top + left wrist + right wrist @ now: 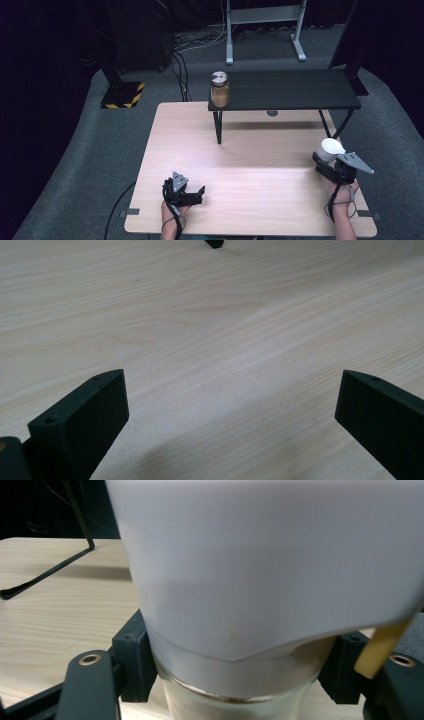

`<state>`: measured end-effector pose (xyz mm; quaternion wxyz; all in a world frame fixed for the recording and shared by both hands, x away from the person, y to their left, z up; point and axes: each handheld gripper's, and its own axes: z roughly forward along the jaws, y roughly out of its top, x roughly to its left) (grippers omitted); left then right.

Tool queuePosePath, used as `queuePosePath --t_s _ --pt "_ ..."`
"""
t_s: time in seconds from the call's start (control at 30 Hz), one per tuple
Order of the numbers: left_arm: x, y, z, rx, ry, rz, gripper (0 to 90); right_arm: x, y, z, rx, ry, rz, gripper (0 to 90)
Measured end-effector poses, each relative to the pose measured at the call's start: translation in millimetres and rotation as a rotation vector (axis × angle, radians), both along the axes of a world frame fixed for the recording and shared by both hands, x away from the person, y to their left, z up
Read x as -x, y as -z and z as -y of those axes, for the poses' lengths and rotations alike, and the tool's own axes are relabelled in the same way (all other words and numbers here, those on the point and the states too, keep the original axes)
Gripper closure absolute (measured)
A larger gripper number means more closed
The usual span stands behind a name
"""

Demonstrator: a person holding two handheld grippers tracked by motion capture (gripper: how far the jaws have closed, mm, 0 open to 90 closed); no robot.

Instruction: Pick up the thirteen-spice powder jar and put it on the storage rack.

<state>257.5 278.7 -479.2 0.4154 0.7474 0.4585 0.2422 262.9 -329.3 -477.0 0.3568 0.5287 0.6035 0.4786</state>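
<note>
My right gripper [327, 162] is shut on a glass jar with a white lid [331, 149] near the table's right edge; in the right gripper view the white lid [270, 565] looms close and the glass body [235, 700] sits between the black jaws. Near the table's front left, my left gripper [192, 192] stands open, its two black fingers [80, 425] wide apart over bare wood. A second jar with amber contents and a silver lid [219, 89] stands upright on the left end of the black shelf [300, 90].
The black shelf stands on thin legs [218, 127] at the back of the wooden table [250, 165]. Grey carpet surrounds the table. Cables and a metal stand base [230, 55] lie on the floor behind, with a yellow-and-black striped plate [122, 95] at the left.
</note>
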Motion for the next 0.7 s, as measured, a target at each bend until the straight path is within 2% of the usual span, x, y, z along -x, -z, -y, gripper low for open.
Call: queuePosePath --t_s 0.7 --pt "0.3 0.2 1.1 -0.007 0.006 0.008 0.9 3.2 -24.4 5.5 -0.023 -0.001 -0.002 30.4"
